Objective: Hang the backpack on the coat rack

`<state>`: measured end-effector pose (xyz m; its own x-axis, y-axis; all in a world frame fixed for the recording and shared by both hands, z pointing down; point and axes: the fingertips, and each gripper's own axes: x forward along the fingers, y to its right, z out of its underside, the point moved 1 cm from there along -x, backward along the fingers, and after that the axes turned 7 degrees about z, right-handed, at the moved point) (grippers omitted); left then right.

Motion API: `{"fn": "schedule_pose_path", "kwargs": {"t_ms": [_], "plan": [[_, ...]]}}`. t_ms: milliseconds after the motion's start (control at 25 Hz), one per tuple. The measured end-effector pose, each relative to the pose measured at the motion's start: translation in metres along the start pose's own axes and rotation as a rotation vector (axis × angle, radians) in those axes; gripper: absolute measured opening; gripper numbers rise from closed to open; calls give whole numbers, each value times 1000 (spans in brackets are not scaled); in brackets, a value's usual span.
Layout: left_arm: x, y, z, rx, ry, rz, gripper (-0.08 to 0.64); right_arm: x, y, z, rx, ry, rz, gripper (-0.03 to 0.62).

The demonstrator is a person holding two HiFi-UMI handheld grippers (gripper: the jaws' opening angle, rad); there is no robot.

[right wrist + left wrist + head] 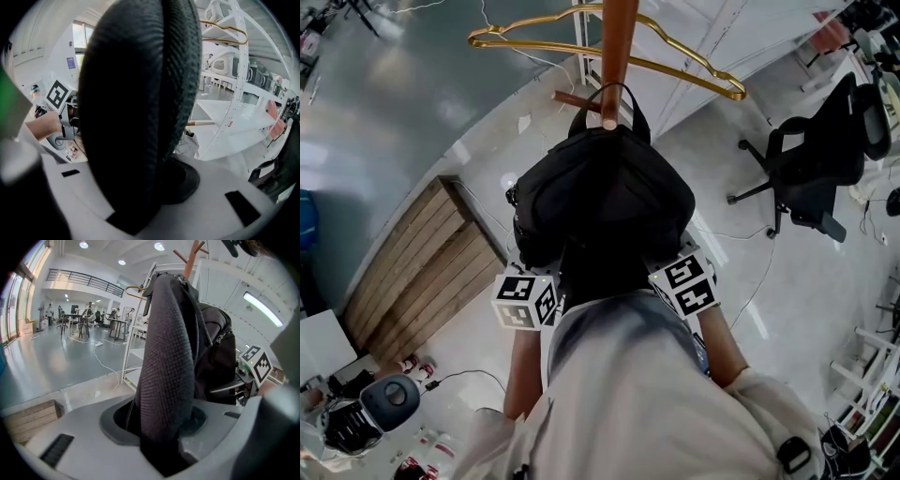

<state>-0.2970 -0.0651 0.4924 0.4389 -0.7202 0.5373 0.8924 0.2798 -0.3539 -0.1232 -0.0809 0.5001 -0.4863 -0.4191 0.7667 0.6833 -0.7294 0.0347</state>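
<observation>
Head view puts both claws on our side of the coat rack (617, 37), tucked under the near end of the backpack (605, 192). The left gripper (161, 430) is pinched on one padded shoulder strap (168, 357) and the right gripper (140, 187) on the other strap (136, 103), flanking the bag about equally near the rack. Beyond them the bag's long axis runs away from us to its top handle (637, 111), which looks looped round the tip of the rack's wooden peg (608, 120). We judge the release turns on that loop seating past the tip.
</observation>
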Motion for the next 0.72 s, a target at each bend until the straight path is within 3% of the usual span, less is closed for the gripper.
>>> {"fn": "schedule_pose_path", "kwargs": {"t_ms": [720], "plan": [[23, -7, 14, -34, -35, -12, 160, 21, 14, 11, 44, -49, -31, 127]]}}
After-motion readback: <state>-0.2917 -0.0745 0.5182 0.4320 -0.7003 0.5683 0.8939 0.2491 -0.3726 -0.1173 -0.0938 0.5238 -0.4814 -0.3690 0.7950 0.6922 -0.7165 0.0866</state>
